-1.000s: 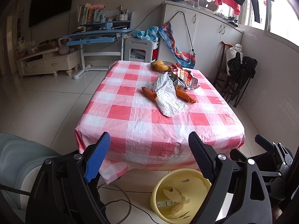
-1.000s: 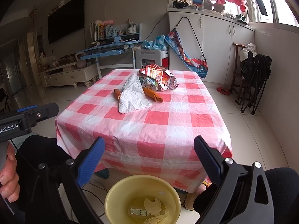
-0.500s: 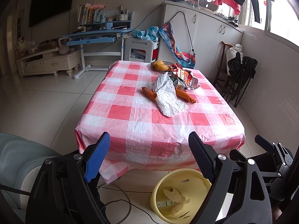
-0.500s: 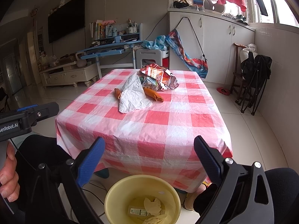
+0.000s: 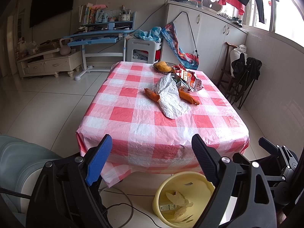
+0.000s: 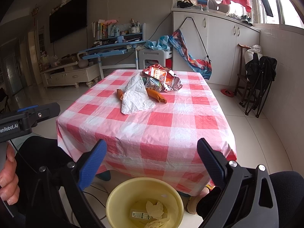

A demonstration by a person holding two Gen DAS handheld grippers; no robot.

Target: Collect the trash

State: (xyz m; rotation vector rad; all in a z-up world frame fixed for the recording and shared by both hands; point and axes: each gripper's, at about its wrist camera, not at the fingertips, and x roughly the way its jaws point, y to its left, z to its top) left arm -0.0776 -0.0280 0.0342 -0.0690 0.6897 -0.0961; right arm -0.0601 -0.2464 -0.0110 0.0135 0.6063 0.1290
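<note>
On the side of the left gripper [image 6: 28, 119] as the right wrist view catches it, we read white lettering, "enRobot.AI", cut off at the frame edge; the print on the red snack bag [image 6: 163, 77] is too small for us to make out. Our left gripper [image 5: 152, 146] stands with its jaws wide apart and nothing between them, over the near edge of the table [image 5: 133, 136]. Our right gripper [image 6: 152, 152] is likewise spread wide and empty. Below both, at about 6 o'clock in each view, sits the yellow bin [image 6: 114, 203] on the floor, holding crumpled tissue [image 6: 153, 208] and a small labelled packet [image 6: 139, 214]. On the red-and-white checked cloth, toward 12 o'clock from the grippers and well apart from them, lies the trash: a crumpled white plastic bag [image 5: 171, 98] draped over an orange wrapper [image 5: 152, 96], touching the red snack bag [image 5: 188, 78]. Behind it is a dish [image 5: 156, 68] holding yellow fruit [image 5: 163, 66].
</note>
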